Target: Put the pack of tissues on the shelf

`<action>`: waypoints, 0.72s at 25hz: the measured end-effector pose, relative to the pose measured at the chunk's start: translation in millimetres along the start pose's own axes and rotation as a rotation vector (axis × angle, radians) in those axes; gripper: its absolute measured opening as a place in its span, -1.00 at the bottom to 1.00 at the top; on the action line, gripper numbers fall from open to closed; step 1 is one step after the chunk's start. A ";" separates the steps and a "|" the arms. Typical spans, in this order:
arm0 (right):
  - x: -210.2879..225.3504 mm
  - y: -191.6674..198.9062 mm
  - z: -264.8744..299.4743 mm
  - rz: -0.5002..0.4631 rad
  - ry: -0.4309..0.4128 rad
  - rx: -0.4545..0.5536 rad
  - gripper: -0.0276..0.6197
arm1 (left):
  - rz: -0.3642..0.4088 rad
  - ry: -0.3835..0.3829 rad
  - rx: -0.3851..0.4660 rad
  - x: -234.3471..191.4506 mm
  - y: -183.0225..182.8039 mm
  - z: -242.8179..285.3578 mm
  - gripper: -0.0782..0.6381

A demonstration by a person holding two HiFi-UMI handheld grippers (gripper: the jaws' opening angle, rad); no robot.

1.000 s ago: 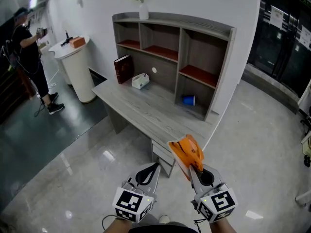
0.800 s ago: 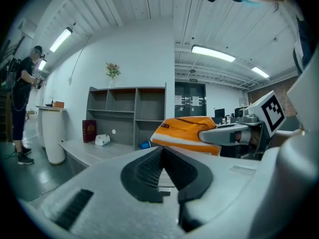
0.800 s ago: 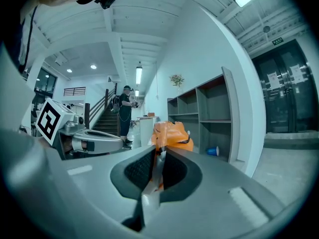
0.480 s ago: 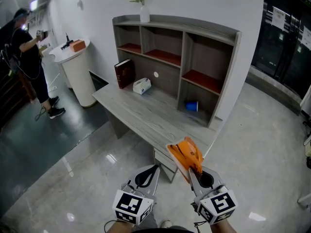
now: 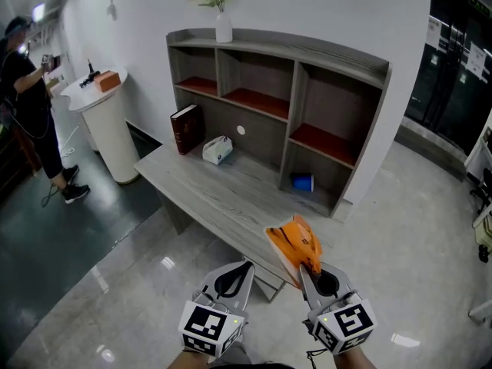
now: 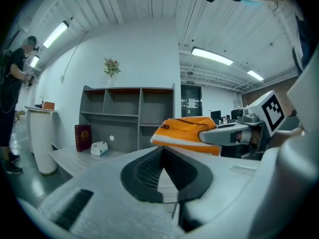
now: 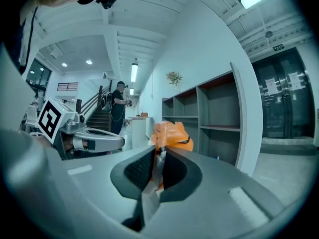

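Orange soft-plastic pack of tissues (image 5: 294,242) in the air at 5 o'clock of the head view, over or just short of the near edge of the grey wood-grain desk (image 5: 223,198), not yet on a shelf. Pinched only by a thin flap of wrapper between the closed jaws of the right gripper (image 5: 309,270), with its bulk free ahead of the tips. Left gripper (image 5: 240,269) at 9 o'clock of the right one, jaws pressed together on nothing. Grey open-compartment shelf unit (image 5: 307,47) at 12 o'clock of the pack, well apart. Likely trouble: flap slipping from so slight a pinch, or loose pack swinging into a divider or knocking the blue cup lying on its side (image 5: 302,181). Dark print along the pack's side in the left gripper view, too small to read; nothing legible on the dark red book (image 5: 187,128).
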State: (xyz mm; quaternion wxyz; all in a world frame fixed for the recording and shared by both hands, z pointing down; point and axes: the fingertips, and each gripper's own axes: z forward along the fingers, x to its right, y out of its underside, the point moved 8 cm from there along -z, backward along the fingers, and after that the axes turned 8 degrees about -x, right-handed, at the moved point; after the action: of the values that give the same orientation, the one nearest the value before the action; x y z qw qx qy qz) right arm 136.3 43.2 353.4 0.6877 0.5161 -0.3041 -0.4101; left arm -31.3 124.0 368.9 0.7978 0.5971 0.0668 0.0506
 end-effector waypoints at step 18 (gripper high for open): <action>-4.5 -31.5 102.7 0.046 0.095 -0.004 -0.90 | 0.056 0.115 -0.019 -107.2 -22.3 37.0 -0.81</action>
State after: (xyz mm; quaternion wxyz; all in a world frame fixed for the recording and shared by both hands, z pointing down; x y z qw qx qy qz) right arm 39.9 -4.3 352.2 0.7117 0.5267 -0.2819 -0.3697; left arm -130.8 65.6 362.7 0.7965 0.5873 0.0955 0.1075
